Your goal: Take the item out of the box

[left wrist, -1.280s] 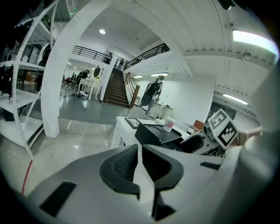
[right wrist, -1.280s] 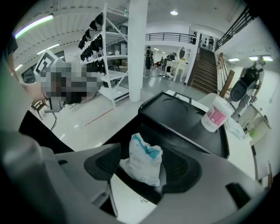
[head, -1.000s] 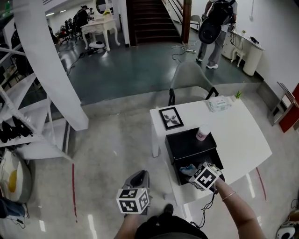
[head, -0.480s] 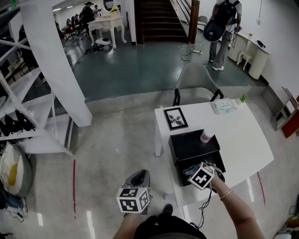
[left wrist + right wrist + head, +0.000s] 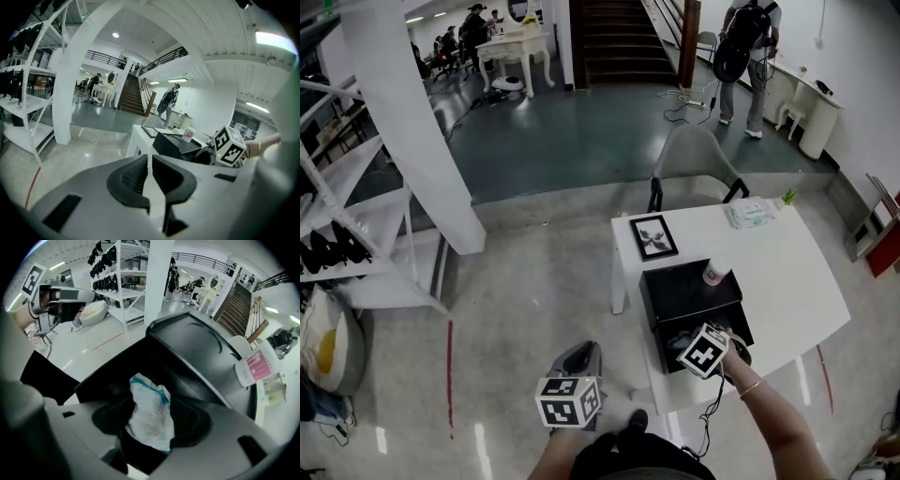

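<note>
Counts, head view: one white pillar (image 5: 403, 122) at 10 o'clock, one staircase (image 5: 623, 37) at 12, one white shelf rack (image 5: 337, 216) at 9, one white table (image 5: 787, 281) at 4. One grey chair (image 5: 694, 159) stands at the table's far edge. On the table: one black box (image 5: 689, 295), one framed picture (image 5: 653, 236) lying flat at the box's 11 o'clock, one pack of wipes (image 5: 750, 213) at its 1 o'clock, and one white cup (image 5: 716, 273) standing on the box lid. One crumpled white wrapper (image 5: 149, 404) with a teal stripe, and two grippers. One person with a backpack (image 5: 741, 56) stands at 1 o'clock, and several seated people are at a far desk (image 5: 516, 52) at 11.

Writing: the cup has a pink label, print too small to read. Each gripper cube has black square markers. Nothing else is legible.

Surface and room: the table top is plain white. The near floor (image 5: 534, 281) is glossy pale concrete with a red line; the far floor is dark teal. It is a big open hall with white walls.

The right gripper (image 5: 150, 432) points steeply down into the box's open near end. Its jaws have just been closing and now pinch the wrapper, which stands upright between them inside the opening. The left gripper (image 5: 149, 161) hangs over the floor at 7 o'clock, well apart from the table, with its jaws clenched together on nothing.
</note>
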A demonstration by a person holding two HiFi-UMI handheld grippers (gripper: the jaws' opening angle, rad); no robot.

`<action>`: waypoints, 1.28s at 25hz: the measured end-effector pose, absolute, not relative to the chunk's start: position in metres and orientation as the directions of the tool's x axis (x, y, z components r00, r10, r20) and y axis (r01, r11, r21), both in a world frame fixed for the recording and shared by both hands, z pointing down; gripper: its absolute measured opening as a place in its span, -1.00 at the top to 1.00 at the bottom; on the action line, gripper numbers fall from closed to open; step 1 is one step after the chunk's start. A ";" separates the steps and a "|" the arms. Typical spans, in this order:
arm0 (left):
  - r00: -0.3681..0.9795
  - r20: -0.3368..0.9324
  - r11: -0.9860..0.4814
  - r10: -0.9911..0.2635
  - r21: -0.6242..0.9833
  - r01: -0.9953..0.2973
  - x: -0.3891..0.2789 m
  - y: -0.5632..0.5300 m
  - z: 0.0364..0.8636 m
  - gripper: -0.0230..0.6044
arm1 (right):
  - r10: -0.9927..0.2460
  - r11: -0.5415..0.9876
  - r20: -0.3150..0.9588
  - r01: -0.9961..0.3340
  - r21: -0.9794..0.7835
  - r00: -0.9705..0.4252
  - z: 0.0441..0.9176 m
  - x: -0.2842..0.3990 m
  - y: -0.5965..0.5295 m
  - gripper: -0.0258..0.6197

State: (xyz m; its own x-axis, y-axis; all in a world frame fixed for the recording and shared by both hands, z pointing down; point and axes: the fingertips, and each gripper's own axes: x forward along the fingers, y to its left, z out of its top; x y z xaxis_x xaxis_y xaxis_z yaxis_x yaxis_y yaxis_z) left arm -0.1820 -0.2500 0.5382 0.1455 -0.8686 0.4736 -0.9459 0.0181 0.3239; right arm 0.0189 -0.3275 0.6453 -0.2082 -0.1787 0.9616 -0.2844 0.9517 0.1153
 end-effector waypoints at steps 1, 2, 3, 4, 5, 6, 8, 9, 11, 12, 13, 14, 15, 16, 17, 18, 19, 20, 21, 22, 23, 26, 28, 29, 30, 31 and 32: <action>0.145 0.474 0.019 -0.868 0.324 -0.946 -0.182 -0.250 0.538 0.82 | -0.177 0.952 0.962 -0.286 0.113 -0.210 0.645 0.018 -0.327 0.16; 0.145 0.474 0.019 -0.869 0.323 -0.946 -0.183 -0.250 0.538 0.83 | -0.177 0.952 0.961 -0.286 0.113 -0.210 0.645 0.017 -0.326 0.19; 0.145 0.473 0.018 -0.869 0.323 -0.946 -0.183 -0.250 0.537 0.83 | -0.179 0.952 0.961 -0.283 0.116 -0.209 0.645 0.016 -0.326 0.21; 0.144 0.471 0.017 -0.870 0.322 -0.947 -0.182 -0.249 0.536 0.83 | -0.185 0.953 0.961 -0.276 0.124 -0.205 0.644 0.016 -0.326 0.24; 0.144 0.470 0.017 -0.871 0.321 -0.947 -0.182 -0.249 0.535 0.83 | -0.194 0.954 0.960 -0.267 0.137 -0.201 0.644 0.017 -0.325 0.27; 0.143 0.470 0.017 -0.871 0.320 -0.947 -0.181 -0.249 0.535 0.83 | -0.208 0.954 0.959 -0.255 0.155 -0.194 0.644 0.017 -0.326 0.32; 0.142 0.470 0.017 -0.871 0.317 -0.948 -0.181 -0.247 0.535 0.83 | -0.238 0.952 0.954 -0.237 0.192 -0.183 0.644 0.019 -0.326 0.44; 0.141 0.470 0.017 -0.871 0.316 -0.948 -0.181 -0.246 0.535 0.83 | -0.247 0.951 0.952 -0.234 0.203 -0.180 0.644 0.019 -0.327 0.47; 0.143 0.471 0.015 -0.871 0.316 -0.949 -0.180 -0.244 0.535 0.83 | -0.259 0.949 0.949 -0.232 0.215 -0.182 0.643 0.019 -0.327 0.50; 0.144 0.471 0.014 -0.870 0.316 -0.949 -0.180 -0.244 0.535 0.83 | -0.266 0.948 0.946 -0.230 0.222 -0.183 0.643 0.019 -0.327 0.53; 0.145 0.471 0.013 -0.870 0.316 -0.949 -0.180 -0.243 0.535 0.83 | -0.274 0.946 0.944 -0.229 0.230 -0.184 0.643 0.019 -0.328 0.55; 0.146 0.471 0.011 -0.870 0.315 -0.949 -0.180 -0.243 0.536 0.83 | -0.283 0.944 0.941 -0.229 0.239 -0.185 0.643 0.018 -0.328 0.58; 0.148 0.471 0.009 -0.869 0.315 -0.949 -0.179 -0.243 0.536 0.83 | -0.293 0.941 0.938 -0.231 0.248 -0.186 0.642 0.018 -0.329 0.59; 0.151 0.471 0.006 -0.869 0.315 -0.949 -0.179 -0.242 0.536 0.82 | -0.304 0.937 0.934 -0.236 0.257 -0.189 0.642 0.018 -0.329 0.59; 0.153 0.471 0.004 -0.869 0.315 -0.949 -0.178 -0.242 0.537 0.83 | -0.315 0.933 0.929 -0.243 0.265 -0.193 0.641 0.018 -0.329 0.60; 0.155 0.472 0.002 -0.868 0.315 -0.949 -0.178 -0.241 0.537 0.83 | -0.326 0.928 0.924 -0.252 0.273 -0.200 0.640 0.018 -0.330 0.60; 0.157 0.473 -0.001 -0.867 0.315 -0.949 -0.177 -0.241 0.537 0.83 | -0.337 0.924 0.918 -0.260 0.280 -0.210 0.639 0.018 -0.330 0.61; 0.160 0.473 -0.004 -0.867 0.314 -0.949 -0.177 -0.242 0.538 0.83 | -0.348 0.920 0.911 -0.268 0.286 -0.222 0.637 0.017 -0.331 0.61; 0.163 0.473 -0.008 -0.866 0.313 -0.950 -0.176 -0.242 0.538 0.83 | -0.356 0.917 0.903 -0.275 0.289 -0.239 0.635 0.017 -0.331 0.62; 0.166 0.473 -0.012 -0.865 0.312 -0.950 -0.175 -0.242 0.537 0.83 | -0.363 0.915 0.895 -0.282 0.290 -0.259 0.632 0.016 -0.330 0.62; 0.169 0.473 -0.016 -0.865 0.311 -0.950 -0.174 -0.242 0.537 0.83 | -0.369 0.912 0.886 -0.291 0.288 -0.281 0.629 0.014 -0.329 0.62; 0.178 0.471 -0.027 -0.864 0.310 -0.950 -0.172 -0.244 0.536 0.83 | -0.396 0.898 0.853 -0.337 0.283 -0.339 0.616 0.012 -0.331 0.63; 0.188 0.468 -0.040 -0.863 0.309 -0.950 -0.169 -0.247 0.536 0.83 | -0.421 0.885 0.832 -0.366 0.288 -0.363 0.607 0.013 -0.332 0.63; 0.194 0.467 -0.046 -0.863 0.310 -0.950 -0.167 -0.248 0.535 0.83 | -0.434 0.878 0.821 -0.379 0.293 -0.370 0.603 0.015 -0.332 0.63; 0.200 0.465 -0.053 -0.863 0.311 -0.949 -0.165 -0.249 0.535 0.83 | -0.447 0.870 0.811 -0.393 0.297 -0.377 0.599 0.016 -0.333 0.63; 0.206 0.463 -0.059 -0.862 0.311 -0.949 -0.162 -0.250 0.534 0.83 | -0.462 0.861 0.800 -0.411 0.300 -0.383 0.595 0.018 -0.334 0.63; 0.212 0.461 -0.066 -0.861 0.311 -0.948 -0.160 -0.252 0.534 0.83 | -0.477 0.850 0.787 -0.433 0.300 -0.391 0.592 0.020 -0.335 0.63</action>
